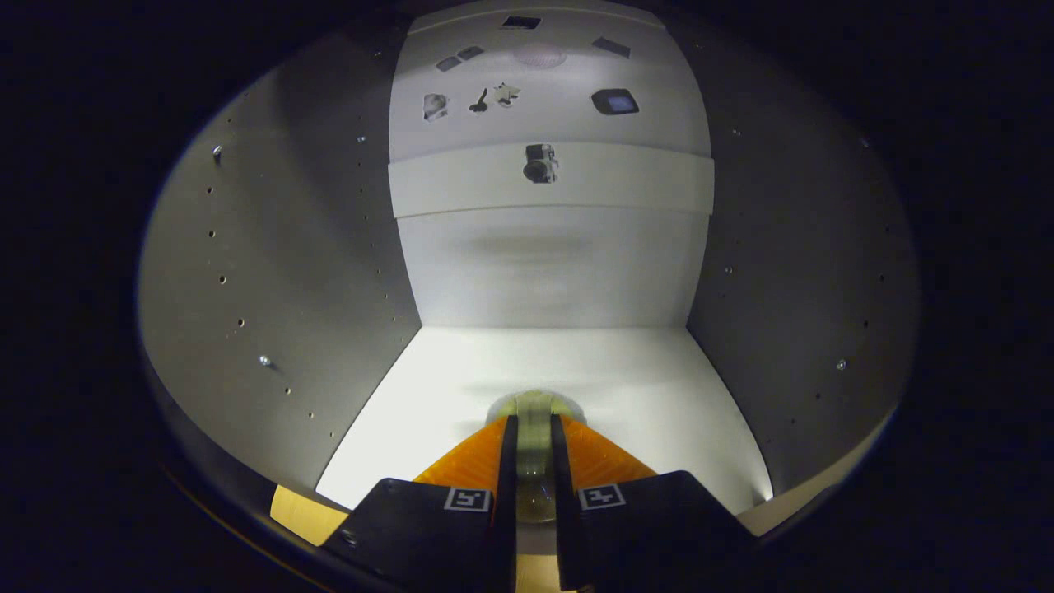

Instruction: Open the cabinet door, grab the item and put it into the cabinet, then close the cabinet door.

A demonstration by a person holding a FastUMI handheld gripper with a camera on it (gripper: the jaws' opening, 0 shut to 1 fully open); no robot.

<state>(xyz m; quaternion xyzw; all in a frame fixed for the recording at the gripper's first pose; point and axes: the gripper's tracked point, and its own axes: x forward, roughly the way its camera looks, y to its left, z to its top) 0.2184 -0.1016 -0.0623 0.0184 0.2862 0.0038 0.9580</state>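
I look straight into the open cabinet, whose white floor [626,387] stretches ahead to a white back panel [552,272]. My gripper [535,428] reaches over the floor's front part and is shut on a pale greenish, roundish item [535,405] that pokes out between and just past the fingertips. The item hangs at or just above the floor; I cannot tell if it touches. Most of its body is hidden between the fingers. The cabinet door does not show.
Grey side walls [280,280] with rows of small holes and a few pegs close in on both sides. A white shelf edge [461,185] crosses the back above. A pale wooden front edge [300,515] lies below the fingers.
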